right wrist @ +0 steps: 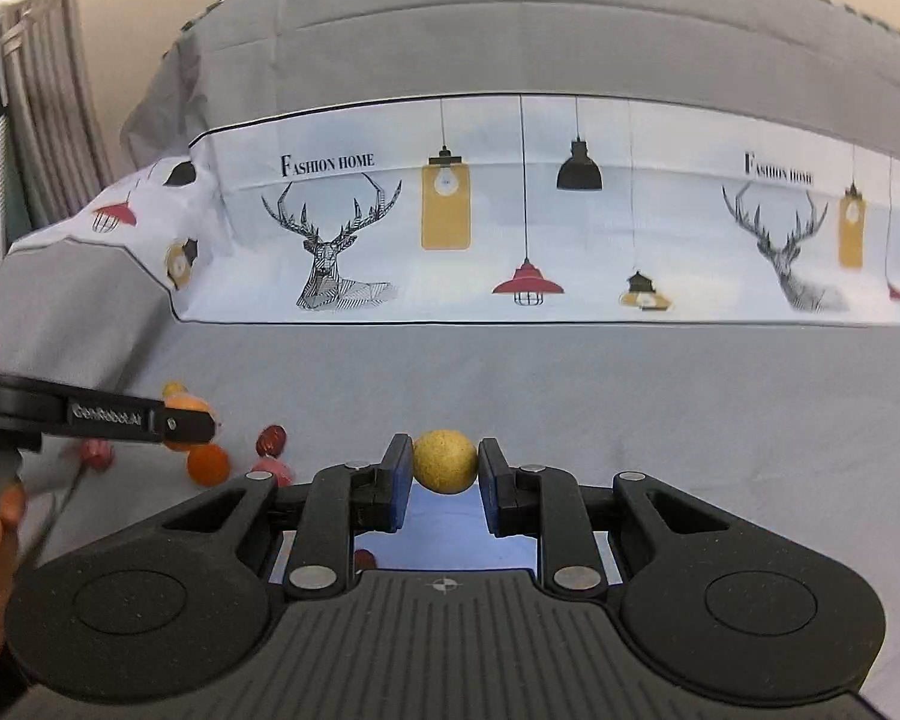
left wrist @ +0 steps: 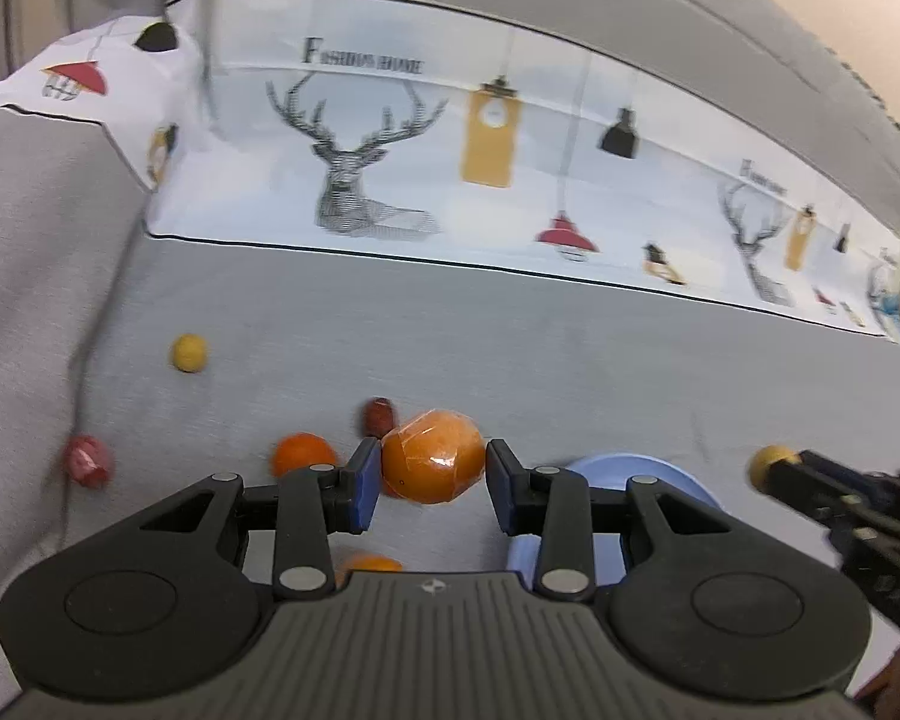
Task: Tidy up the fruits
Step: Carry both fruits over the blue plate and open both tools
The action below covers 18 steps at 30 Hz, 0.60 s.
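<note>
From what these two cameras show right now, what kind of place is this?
Probably a home bedroom: the fruit lies on a grey bed sheet, behind it runs a white printed bedding band with deer and lamps, and a white slatted rack stands at the side.

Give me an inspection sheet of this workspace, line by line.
Surface: grey sheet with a white printed band.
Job's things: wrapped orange, yellow ball, blue bowl; loose fruits: small orange, yellow one, red ones.
Clutter: nothing seen.
Grippers: left gripper shut on wrapped orange; right gripper shut on yellow ball, over the bowl.
Cables: nothing seen.
Surroundings: white rack at far left.
</note>
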Available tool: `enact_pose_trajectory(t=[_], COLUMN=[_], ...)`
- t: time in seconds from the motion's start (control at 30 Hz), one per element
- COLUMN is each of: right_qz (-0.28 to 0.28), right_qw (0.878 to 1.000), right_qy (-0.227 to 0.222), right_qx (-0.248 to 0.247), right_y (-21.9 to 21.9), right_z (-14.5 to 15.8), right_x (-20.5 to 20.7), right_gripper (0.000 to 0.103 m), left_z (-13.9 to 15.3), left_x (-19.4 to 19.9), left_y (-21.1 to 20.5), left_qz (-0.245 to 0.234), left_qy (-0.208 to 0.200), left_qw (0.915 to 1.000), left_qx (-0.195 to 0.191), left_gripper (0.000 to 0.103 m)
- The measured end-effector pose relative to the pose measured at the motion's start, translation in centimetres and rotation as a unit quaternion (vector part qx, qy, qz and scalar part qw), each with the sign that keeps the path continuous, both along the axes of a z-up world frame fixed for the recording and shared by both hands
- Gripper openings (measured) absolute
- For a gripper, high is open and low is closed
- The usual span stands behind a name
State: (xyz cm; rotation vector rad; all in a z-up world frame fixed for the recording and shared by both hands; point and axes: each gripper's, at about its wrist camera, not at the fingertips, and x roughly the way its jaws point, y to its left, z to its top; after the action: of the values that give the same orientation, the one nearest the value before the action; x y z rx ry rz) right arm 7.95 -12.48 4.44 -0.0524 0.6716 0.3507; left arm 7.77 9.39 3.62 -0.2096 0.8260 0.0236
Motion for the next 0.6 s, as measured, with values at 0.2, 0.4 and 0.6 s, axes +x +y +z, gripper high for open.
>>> enact_pose_trajectory(t=[0.2,0.4,0.6], right_qz=[-0.011,-0.029,-0.028], right_qw=[1.0,0.999,0.999], right_qy=[0.005,0.016,0.024], right_qx=[-0.028,-0.025,-0.031], right_y=[-1.9,-3.5,-3.6], right_z=[-0.7,-1.1,-1.4], right_x=[0.3,0.9,1.1], right_gripper=[0.025,0.025,0.025], left_z=[-0.4,-1.3,-1.9], left_x=[0.0,1.0,1.2], left_y=[-1.5,-1.8,-3.5], left_qz=[-0.028,-0.041,-0.091], left_qy=[-0.005,0.008,0.01], left_qw=[0.9996,0.9991,0.9958], left_qx=[0.001,0.0,-0.003], left_gripper=[0.041,0.041,0.041])
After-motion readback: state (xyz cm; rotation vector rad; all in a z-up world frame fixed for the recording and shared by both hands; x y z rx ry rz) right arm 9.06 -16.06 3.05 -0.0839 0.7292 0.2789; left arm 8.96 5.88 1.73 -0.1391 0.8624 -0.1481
